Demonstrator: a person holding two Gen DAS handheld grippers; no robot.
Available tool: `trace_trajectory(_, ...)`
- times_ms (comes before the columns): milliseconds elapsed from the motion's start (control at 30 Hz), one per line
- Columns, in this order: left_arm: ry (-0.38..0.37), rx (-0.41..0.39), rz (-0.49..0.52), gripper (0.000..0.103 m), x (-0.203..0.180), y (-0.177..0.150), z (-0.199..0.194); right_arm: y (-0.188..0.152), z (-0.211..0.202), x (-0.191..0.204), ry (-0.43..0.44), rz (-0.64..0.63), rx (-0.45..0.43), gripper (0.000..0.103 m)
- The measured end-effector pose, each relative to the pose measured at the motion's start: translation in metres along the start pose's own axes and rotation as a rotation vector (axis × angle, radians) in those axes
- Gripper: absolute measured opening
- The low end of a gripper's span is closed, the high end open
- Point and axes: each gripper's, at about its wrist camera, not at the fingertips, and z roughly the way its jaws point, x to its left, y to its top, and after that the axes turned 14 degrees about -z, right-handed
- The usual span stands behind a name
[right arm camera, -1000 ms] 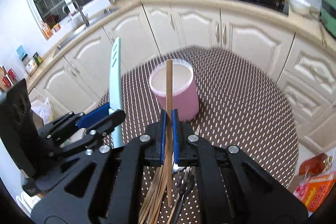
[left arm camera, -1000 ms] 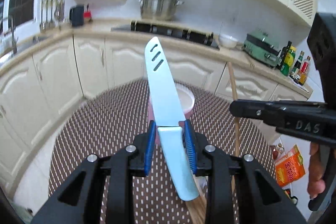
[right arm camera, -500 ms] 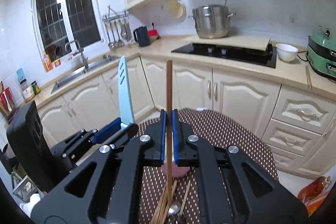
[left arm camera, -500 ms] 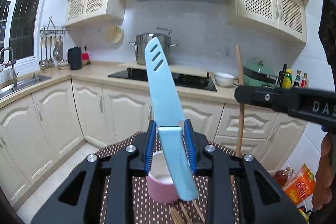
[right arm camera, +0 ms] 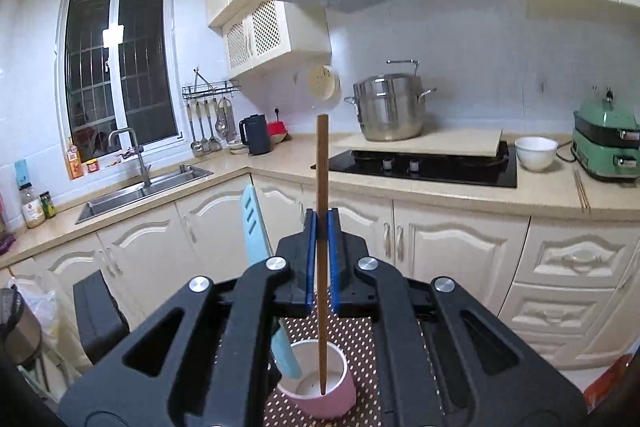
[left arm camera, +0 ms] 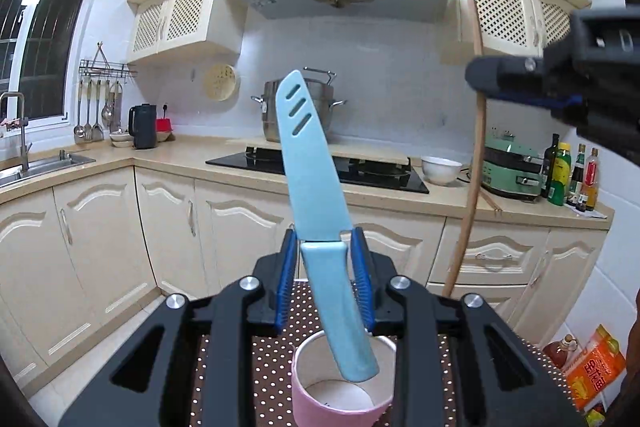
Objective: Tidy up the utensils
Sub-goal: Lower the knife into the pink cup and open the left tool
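My left gripper is shut on a light blue knife, blade up, with the handle end hanging over the mouth of a pink cup. My right gripper is shut on a wooden chopstick, held upright with its lower tip inside the pink cup. The knife also shows at the left of the right wrist view, and the chopstick at the right of the left wrist view.
The cup stands on a brown dotted tablecloth. Behind are cream cabinets, a black hob with a steel pot, a sink, a white bowl and a green appliance. An orange packet lies low right.
Both grippers have tilted upward from looking down at the table to facing the kitchen wall. The knife handle and chopstick tip have come down to the cup's mouth.
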Motion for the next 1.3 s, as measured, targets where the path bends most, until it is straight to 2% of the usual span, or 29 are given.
trace_trajectory(133,0.003,0.016,0.006,0.027,0.008,-0.012,0.009,-0.011,0.007,0.0,0.02,-0.005,-0.017,0.006)
trace_trajectory(767,0.039,0.065,0.047,0.027,0.021,-0.058,0.01,-0.045,0.023,-0.005,0.034,0.027,0.066,0.006)
trace_trajectory(1300,0.049,0.094,0.057,0.028,0.017,-0.071,-0.008,-0.067,0.025,0.0,0.051,0.053,0.131,0.007)
